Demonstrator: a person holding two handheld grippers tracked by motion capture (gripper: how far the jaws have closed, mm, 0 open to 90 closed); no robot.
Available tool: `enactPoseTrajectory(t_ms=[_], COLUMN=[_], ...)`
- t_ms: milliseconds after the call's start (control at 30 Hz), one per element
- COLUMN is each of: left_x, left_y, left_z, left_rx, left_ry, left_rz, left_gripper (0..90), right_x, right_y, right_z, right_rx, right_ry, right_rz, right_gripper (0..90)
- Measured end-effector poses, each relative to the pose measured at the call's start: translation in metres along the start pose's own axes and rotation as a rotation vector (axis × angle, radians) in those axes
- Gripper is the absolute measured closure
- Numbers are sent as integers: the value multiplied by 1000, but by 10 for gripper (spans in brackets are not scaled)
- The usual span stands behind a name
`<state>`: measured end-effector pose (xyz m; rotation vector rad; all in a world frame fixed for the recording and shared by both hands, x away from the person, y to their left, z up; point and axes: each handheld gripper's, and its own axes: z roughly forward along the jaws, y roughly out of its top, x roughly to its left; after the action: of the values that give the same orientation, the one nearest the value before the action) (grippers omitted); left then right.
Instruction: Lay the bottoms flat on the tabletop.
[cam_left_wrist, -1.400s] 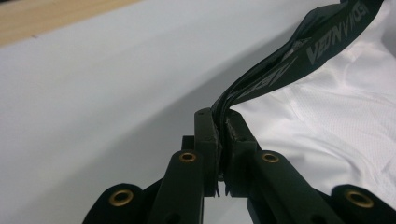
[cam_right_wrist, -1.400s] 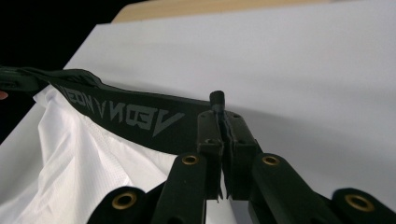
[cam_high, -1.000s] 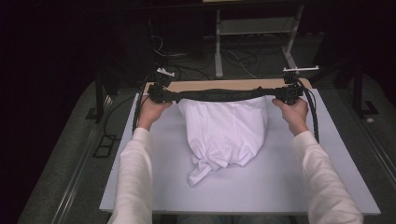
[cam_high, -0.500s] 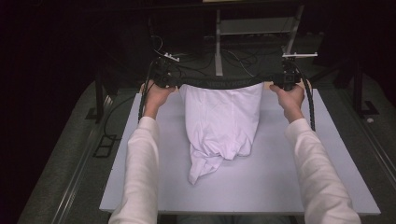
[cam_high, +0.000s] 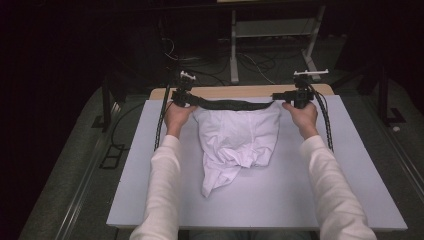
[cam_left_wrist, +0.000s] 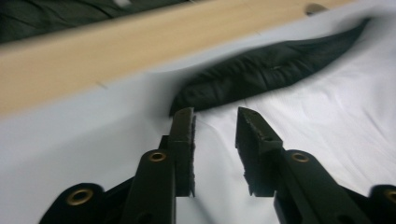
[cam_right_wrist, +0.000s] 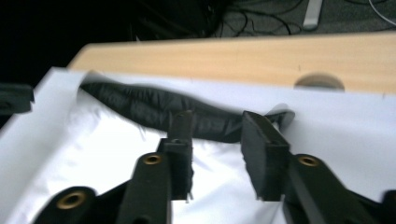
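High view: white garment (cam_high: 235, 145) with black waistband (cam_high: 227, 104) lies on white board (cam_high: 350, 165), band at 12 o'clock edge; left gripper (cam_high: 181, 96) and right gripper (cam_high: 298, 96) at band ends.

Left gripper view: jaws just been opening, spread, nothing between; band (cam_left_wrist: 271, 74) at 1 o'clock.

Right gripper view: jaws just been opening, spread, band (cam_right_wrist: 154, 109) beyond tips.

Judgement: laying-flat release step; next, withdraw, regrip for fold.

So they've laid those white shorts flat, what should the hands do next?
Probably draw both grippers back: the left gripper and right gripper have just been opening, with nothing pinched, and the black waistband of the white shorts lies on the white board.
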<state>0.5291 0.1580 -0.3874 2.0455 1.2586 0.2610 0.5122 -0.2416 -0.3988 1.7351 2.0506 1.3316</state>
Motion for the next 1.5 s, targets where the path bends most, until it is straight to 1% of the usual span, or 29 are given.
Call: enactPoseTrajectory(t_ms=[33, 67, 133, 233, 300, 367, 400, 433, 467, 533, 633, 700, 733, 767, 800, 833, 900, 967, 1067, 1133, 1167, 1200, 1233, 1367, 1467, 1500], left_x=[1, 1, 1, -6, -14, -23, -28, -35, -40, -50, -64, -74, -79, -84, -89, -95, -107, -116, -133, -141, -144, -148, -152, -163, -171, -173], left_y=[-4, -8, -15, -24, -30, -34, -36, -38, -39, -43, -48, -53, -56, -59, -61, -64, -70, -74, -82, -84, -85, -87, -89, -96, -102, -104], left_z=[1, 2, 0, -5, -8, -9, -9, -10, -10, -11, -12, -14, -16, -18, -20, -22, -26, -29, -34, -37, -39, -40, -40, -40, -39, -38], left_rx=[-12, -26, -46, -95, -125, -128, -125, -117, -117, -114, -89, -90, -95, -101, -105, -112, -114, -105, -116, -126, -138, -146, -147, -132, -118, -110], left_ry=[-13, -36, -71, -126, -157, -164, -169, -170, -176, -205, -239, -258, -268, -279, -290, -294, -297, -329, -354, -358, -363, -372, -383, -392, -418, -424], left_rz=[-12, -23, -31, -15, 23, 44, 63, 86, 98, 121, 145, 173, 187, 187, 201, 215, 263, 298, 358, 389, 402, 403, 415, 460, 485, 499], left_gripper=[560, 529, 463, 391, 366, 262, 211, 182, 148, 110, 2, 0, 0, 0, 0, 0, 0, 8, 87, 128, 147, 158, 174, 238, 295, 310], right_x=[-2, -4, -8, -13, -13, -12, -11, -9, -7, -2, 6, 11, 14, 16, 18, 20, 24, 25, 25, 24, 24, 24, 25, 27, 29, 30], right_y=[-4, -8, -16, -27, -34, -41, -45, -49, -52, -57, -65, -70, -73, -76, -79, -82, -87, -91, -97, -101, -102, -104, -106, -112, -115, -116], right_z=[1, 0, -5, -11, -14, -17, -19, -20, -22, -24, -28, -30, -32, -33, -35, -36, -39, -41, -46, -47, -48, -49, -50, -55, -59, -60], right_rx=[10, 18, 6, 10, 18, 25, 23, 31, 37, 40, 49, 58, 65, 64, 59, 56, 58, 70, 64, 64, 67, 63, 61, 64, 56, 54], right_ry=[1, 2, 17, 28, 27, 34, 40, 46, 52, 64, 84, 106, 115, 119, 125, 127, 129, 115, 127, 128, 128, 129, 130, 132, 127, 127], right_rz=[-9, -14, -8, -13, -28, -39, -44, -50, -60, -73, -91, -81, -72, -68, -69, -68, -71, -77, -67, -65, -64, -67, -71, -82, -99, -101], right_gripper=[591, 576, 543, 486, 441, 401, 387, 371, 353, 324, 209, 123, 100, 55, 9, 0, 0, 0, 0, 0, 0, 0, 0, 0, 0, 0])
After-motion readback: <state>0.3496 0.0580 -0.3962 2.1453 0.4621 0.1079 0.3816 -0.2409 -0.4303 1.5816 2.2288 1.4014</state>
